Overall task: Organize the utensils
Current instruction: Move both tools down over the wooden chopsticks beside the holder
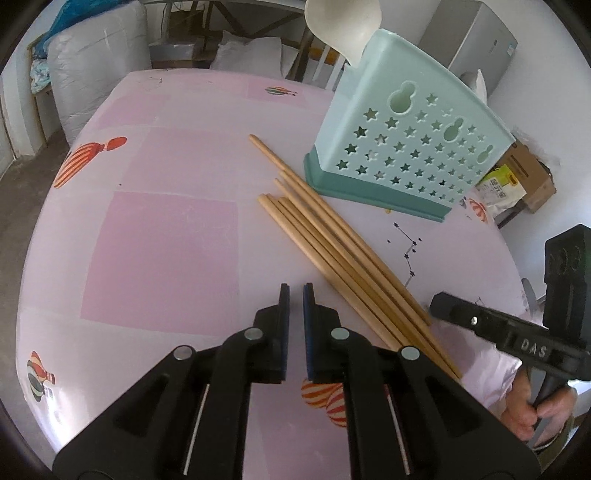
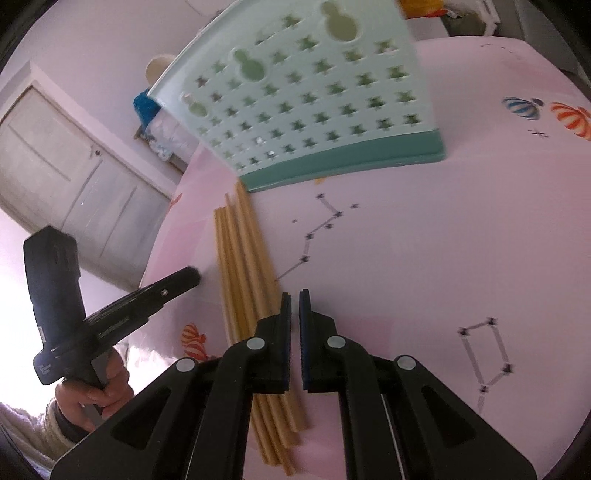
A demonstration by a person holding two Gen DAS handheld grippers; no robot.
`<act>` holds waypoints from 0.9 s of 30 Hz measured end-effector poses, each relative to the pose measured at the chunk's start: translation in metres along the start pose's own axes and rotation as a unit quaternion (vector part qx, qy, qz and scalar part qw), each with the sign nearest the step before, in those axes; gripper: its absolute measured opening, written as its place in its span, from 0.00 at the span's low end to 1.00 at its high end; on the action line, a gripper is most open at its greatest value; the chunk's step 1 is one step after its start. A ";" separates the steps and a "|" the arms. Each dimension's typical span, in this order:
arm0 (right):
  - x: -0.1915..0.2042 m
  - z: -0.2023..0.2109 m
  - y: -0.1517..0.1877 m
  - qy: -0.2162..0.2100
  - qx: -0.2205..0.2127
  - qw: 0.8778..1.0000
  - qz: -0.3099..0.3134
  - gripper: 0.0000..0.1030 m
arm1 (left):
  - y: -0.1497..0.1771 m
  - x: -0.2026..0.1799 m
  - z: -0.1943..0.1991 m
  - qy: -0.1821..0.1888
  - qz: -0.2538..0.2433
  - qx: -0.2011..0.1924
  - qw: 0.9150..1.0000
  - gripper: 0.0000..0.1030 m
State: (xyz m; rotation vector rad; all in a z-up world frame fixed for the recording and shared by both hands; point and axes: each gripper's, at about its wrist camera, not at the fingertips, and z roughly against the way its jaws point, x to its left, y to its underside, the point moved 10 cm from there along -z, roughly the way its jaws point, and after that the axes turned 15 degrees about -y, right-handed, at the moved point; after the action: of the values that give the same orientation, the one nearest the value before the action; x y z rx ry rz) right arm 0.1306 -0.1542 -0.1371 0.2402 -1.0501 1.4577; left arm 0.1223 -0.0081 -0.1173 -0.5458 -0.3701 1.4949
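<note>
Left gripper point(image 1: 296, 295): nearly closed, narrow gap, empty. Right gripper point(image 2: 294, 301): likewise, nothing held. Chopsticks point(image 1: 343, 254) bundled flat on pink tablecloth point(image 1: 159, 240), beside teal holder point(image 1: 402, 147); near ends hidden beneath grippers. Spoon point(image 1: 343, 26) in holder, handle concealed, bowl cropped.

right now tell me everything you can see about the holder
The holder is pale mint plastic on a darker teal base, with a curved wall pierced by rows of star cutouts and three gourd-shaped holes. It stands upright on the pink table, past the far ends of the chopsticks; whether they touch its base is unclear. A white spoon sticks up out of its top. Neither gripper touches it.
</note>
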 end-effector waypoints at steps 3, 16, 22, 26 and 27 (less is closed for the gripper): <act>-0.009 0.010 -0.001 0.016 -0.011 1.000 -0.002 0.04 | 0.002 -0.008 0.000 0.007 -0.007 -0.001 1.000 0.06; -0.029 0.044 -0.002 0.014 -0.041 0.999 -0.013 0.06 | 0.004 -0.032 0.004 0.037 -0.014 0.007 0.999 0.12; -0.004 0.009 -0.019 0.005 -0.006 0.999 0.041 0.17 | 0.003 -0.039 0.004 0.038 -0.017 0.008 0.999 0.15; 0.008 -0.020 -0.025 0.009 0.032 0.996 0.086 0.19 | 0.003 -0.037 0.003 0.031 -0.018 0.009 0.999 0.15; 0.011 -0.029 -0.027 0.015 0.043 0.994 0.101 0.20 | 0.003 -0.036 0.003 0.030 -0.018 0.009 0.999 0.15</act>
State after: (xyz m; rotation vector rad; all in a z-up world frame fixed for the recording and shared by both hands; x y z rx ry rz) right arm 0.1638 -0.1314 -0.1338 0.1759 -1.0109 1.6864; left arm 0.1168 -0.0438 -0.1129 -0.5645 -0.3178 1.4421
